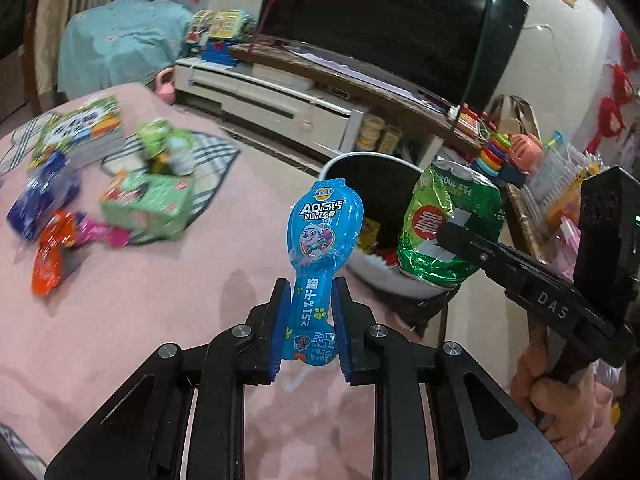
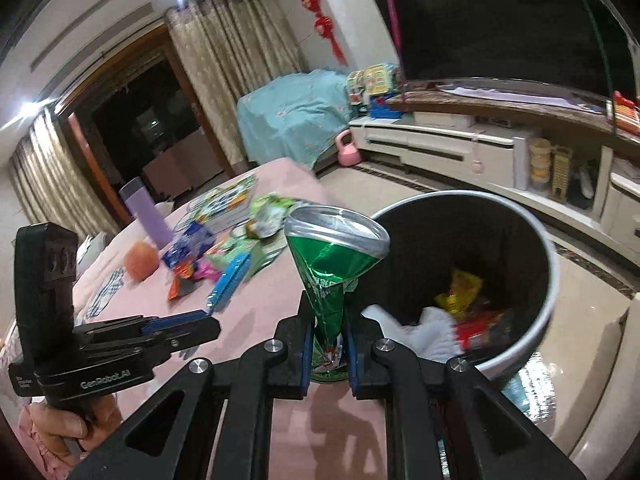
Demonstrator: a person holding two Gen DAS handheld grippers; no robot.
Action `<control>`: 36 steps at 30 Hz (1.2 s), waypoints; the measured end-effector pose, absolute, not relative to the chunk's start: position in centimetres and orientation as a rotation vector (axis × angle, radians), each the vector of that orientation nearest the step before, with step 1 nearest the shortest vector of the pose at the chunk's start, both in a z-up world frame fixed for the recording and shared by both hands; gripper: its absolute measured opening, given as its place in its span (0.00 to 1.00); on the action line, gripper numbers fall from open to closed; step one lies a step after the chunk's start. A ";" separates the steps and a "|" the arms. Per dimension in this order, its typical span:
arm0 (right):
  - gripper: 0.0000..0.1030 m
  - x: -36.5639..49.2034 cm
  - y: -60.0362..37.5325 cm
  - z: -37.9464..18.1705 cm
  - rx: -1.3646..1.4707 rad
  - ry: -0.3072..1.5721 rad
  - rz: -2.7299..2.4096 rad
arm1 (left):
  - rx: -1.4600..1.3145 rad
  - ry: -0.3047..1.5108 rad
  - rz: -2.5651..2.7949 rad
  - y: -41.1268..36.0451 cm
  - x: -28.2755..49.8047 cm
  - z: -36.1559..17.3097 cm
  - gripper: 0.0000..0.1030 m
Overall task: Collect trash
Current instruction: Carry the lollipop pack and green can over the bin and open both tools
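Trash: a blue wrapper (image 1: 320, 264) and a green bag (image 1: 448, 224) were both held up in the air, each in one gripper, near the bin (image 2: 548, 272).
Left gripper (image 1: 310, 296): its fingers were clamped on the narrow lower part of the blue wrapper; the wide top of the wrapper stood above the fingertips, over the pink table (image 1: 140, 320).
Right gripper (image 2: 329, 316): its fingers were pressed together on the green bag, which was squeezed thin between them; the open silver mouth of the bag (image 2: 338, 228) spread wide above.
Bin: it stood on the floor just beside the table edge, white outside and black inside; some yellow, red and white trash (image 2: 460, 312) lay at its bottom.
Green bag position: in the left wrist view it was in front of the bin rim (image 1: 360, 158), on the bin's right side.
Table: more packets (image 1: 148, 200) were lying on the far part, blurred; a purple bottle (image 2: 146, 216) stood upright near them.
Hands: the person's right hand (image 1: 532, 384) and left hand (image 2: 60, 428) each held a gripper handle.
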State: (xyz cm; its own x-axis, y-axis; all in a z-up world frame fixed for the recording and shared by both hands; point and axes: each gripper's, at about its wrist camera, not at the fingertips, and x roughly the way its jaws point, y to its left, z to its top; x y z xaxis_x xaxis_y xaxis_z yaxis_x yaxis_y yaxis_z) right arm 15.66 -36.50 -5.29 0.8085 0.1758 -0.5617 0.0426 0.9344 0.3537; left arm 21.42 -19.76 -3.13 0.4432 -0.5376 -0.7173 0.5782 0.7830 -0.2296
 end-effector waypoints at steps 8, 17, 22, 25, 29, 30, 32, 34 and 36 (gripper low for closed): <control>0.13 16.1 -40.7 -5.6 0.367 0.656 0.014 | 0.124 0.891 -0.731 -25.0 22.4 -3.1 0.19; 0.13 18.0 -43.6 -6.1 0.373 0.728 0.002 | 0.206 0.919 -0.747 -29.9 23.8 -3.4 0.19; 0.13 19.0 -44.6 -6.6 0.359 0.761 0.001 | 0.238 0.937 -0.750 -31.4 24.3 -4.1 0.19; 0.13 19.4 -45.1 -7.1 0.363 0.781 -0.002 | 0.250 0.948 -0.749 -32.1 24.5 -4.4 0.19; 0.13 19.7 -45.4 -7.3 0.374 0.793 0.002 | 0.272 0.955 -0.742 -32.9 24.7 -4.8 0.20; 0.13 19.8 -45.4 -7.4 0.371 0.796 0.005 | 0.273 0.958 -0.739 -32.9 24.8 -4.9 0.20; 0.13 19.9 -45.5 -7.4 0.363 0.799 0.006 | 0.270 0.967 -0.739 -33.2 25.1 -5.0 0.20; 0.13 20.0 -45.7 -7.6 0.361 0.805 0.006 | 0.279 0.971 -0.734 -33.4 25.1 -5.2 0.20; 0.17 20.2 -46.0 -7.7 0.367 0.813 0.004 | 0.274 0.981 -0.731 -33.3 25.2 -5.4 0.24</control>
State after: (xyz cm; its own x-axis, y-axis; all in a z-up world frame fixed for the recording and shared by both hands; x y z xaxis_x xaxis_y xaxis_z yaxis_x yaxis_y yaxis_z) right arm 20.23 -45.97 -7.73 0.6906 0.1432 -0.7089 0.1359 0.9371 0.3216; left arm 25.24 -33.30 -5.36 0.3450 -0.4364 -0.8310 0.6716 0.7333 -0.1063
